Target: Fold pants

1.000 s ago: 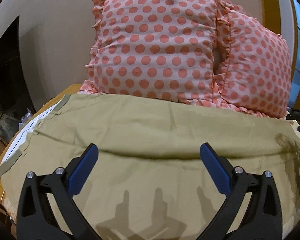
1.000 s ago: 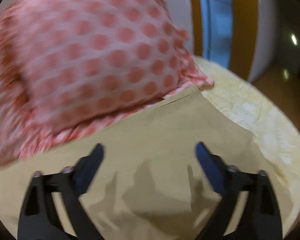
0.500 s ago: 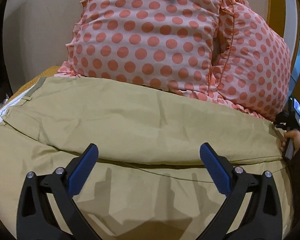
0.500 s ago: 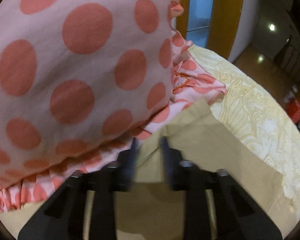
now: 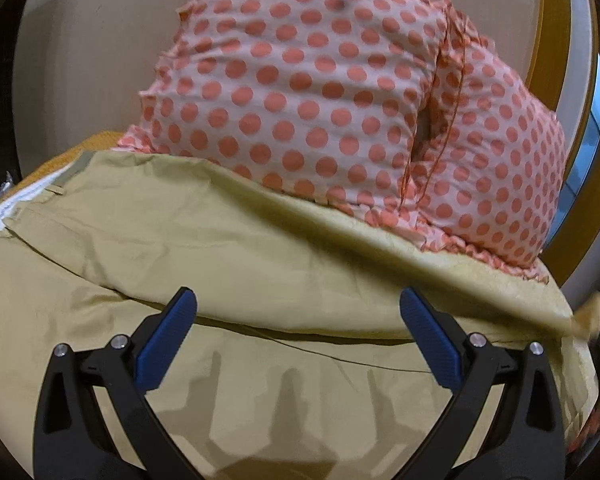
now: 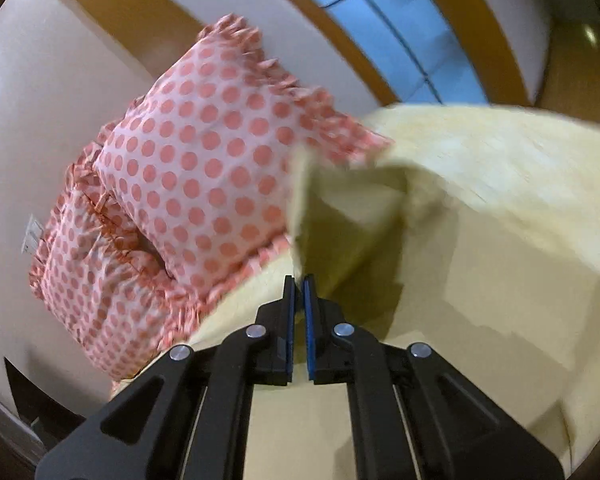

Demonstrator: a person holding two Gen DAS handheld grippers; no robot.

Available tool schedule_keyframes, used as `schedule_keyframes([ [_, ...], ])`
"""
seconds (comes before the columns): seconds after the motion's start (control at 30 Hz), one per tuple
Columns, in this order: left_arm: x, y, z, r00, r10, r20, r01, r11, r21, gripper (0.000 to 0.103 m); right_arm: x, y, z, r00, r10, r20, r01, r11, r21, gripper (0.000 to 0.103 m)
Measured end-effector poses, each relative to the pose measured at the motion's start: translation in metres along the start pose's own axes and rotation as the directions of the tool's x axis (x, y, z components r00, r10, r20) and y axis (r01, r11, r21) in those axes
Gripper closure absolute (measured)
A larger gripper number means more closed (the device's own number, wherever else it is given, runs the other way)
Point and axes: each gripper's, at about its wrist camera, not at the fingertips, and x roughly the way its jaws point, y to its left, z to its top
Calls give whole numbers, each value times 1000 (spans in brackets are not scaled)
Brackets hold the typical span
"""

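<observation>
Since half a second ago we've lifted the pants (image 6: 340, 216) hem off the bed beside the pillows (image 5: 340, 100), right gripper (image 6: 299, 284) clamped on it, left gripper (image 5: 298, 308) spread wide above them, and a thin pinch could slip

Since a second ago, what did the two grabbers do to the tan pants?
The right gripper closed from wide open onto a corner of the tan cotton pants near the pink polka-dot pillows and lifted it up. The left gripper stayed open above the pants, holding nothing; the pillows stayed put.
</observation>
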Motion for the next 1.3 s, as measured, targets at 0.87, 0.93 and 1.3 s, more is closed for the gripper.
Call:
schedule_keyframes([
  [0.87,77,92,66,965,20,-261,-78,974,-212,23,-26,-38,11,986,147,74,-155,980,124,102],
  [0.93,104,96,76,954,57,-295,-123,969,-213,32,-25,-37,13,986,150,68,-157,981,117,102],
  [1.3,-4,99,54,986,63,-151,-88,983,-163,97,-40,-36,23,992,107,62,-109,994,31,102],
])
